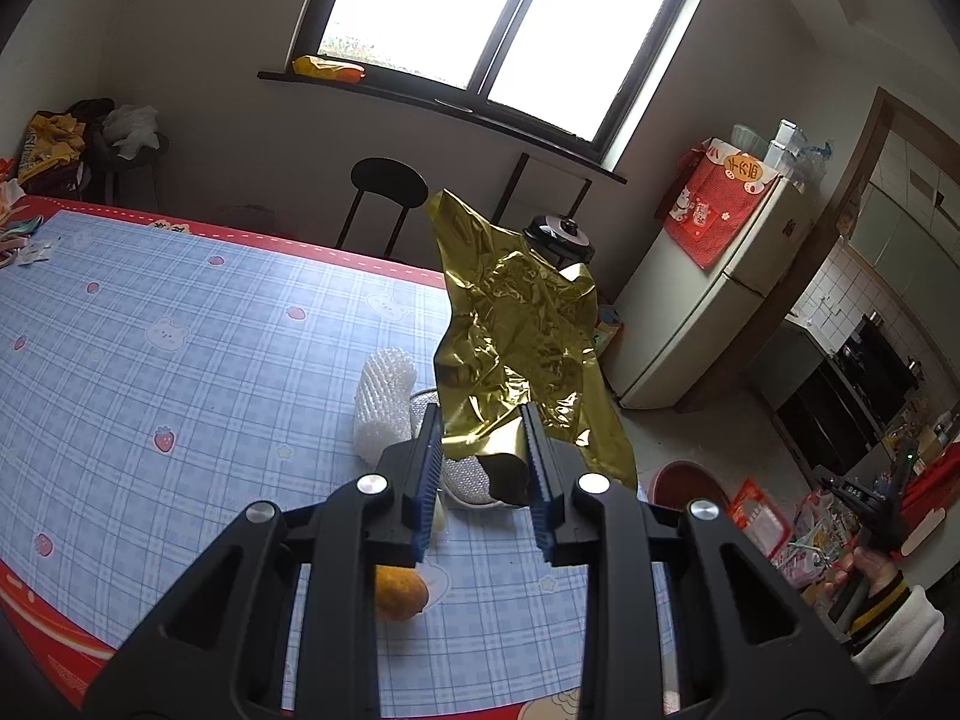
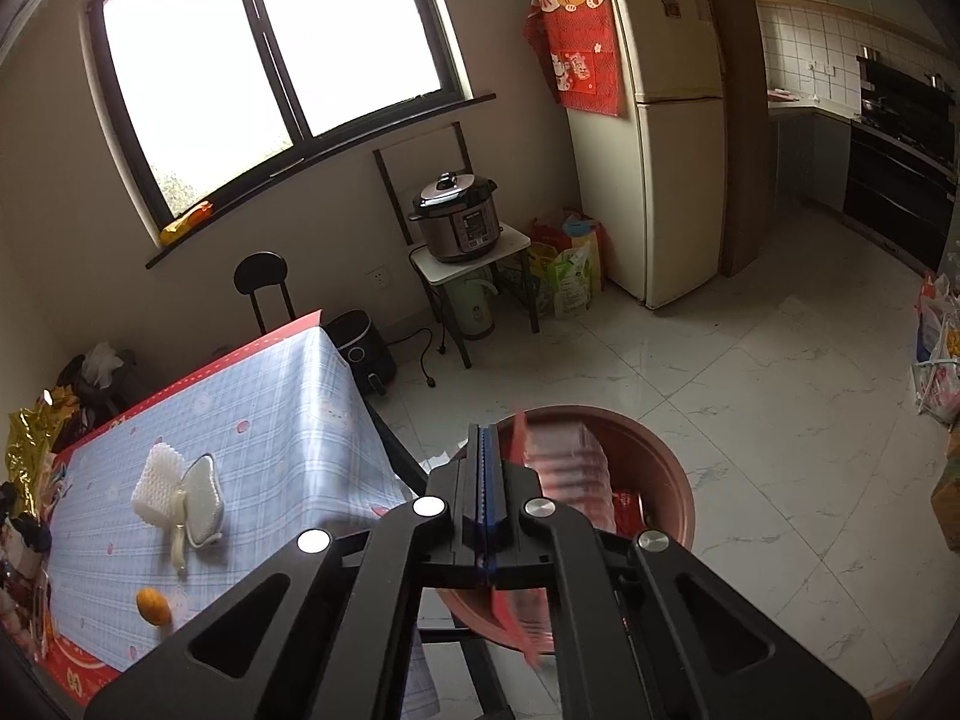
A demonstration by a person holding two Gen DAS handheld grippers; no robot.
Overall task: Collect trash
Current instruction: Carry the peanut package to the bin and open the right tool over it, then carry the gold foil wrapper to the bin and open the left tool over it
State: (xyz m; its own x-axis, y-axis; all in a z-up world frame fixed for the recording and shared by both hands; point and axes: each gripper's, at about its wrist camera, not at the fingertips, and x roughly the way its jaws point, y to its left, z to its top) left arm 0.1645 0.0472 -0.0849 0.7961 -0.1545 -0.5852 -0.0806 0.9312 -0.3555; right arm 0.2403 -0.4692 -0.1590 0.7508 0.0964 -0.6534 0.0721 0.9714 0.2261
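My left gripper (image 1: 483, 456) is shut on a crumpled gold foil wrapper (image 1: 516, 330), which stands up from between the pads above the table's right end. The same gold foil (image 2: 27, 444) shows at the left edge of the right wrist view. My right gripper (image 2: 486, 480) has its jaws pressed together over a round red-brown bin (image 2: 678, 480) on the floor. A red-printed clear plastic wrapper (image 2: 570, 462) is motion-blurred beside the right finger, over the bin's mouth; I cannot tell whether any corner is pinched. The bin (image 1: 684, 477) also shows past the table edge.
On the blue plaid tablecloth (image 1: 180, 330) lie a white foam net (image 1: 384, 402), a silver sponge (image 2: 204, 498) and an orange (image 2: 153, 606). A pressure cooker (image 2: 459, 219) on a stand, a fridge (image 2: 666, 150), a black stool (image 2: 261, 276) and floor bags surround the tiled floor.
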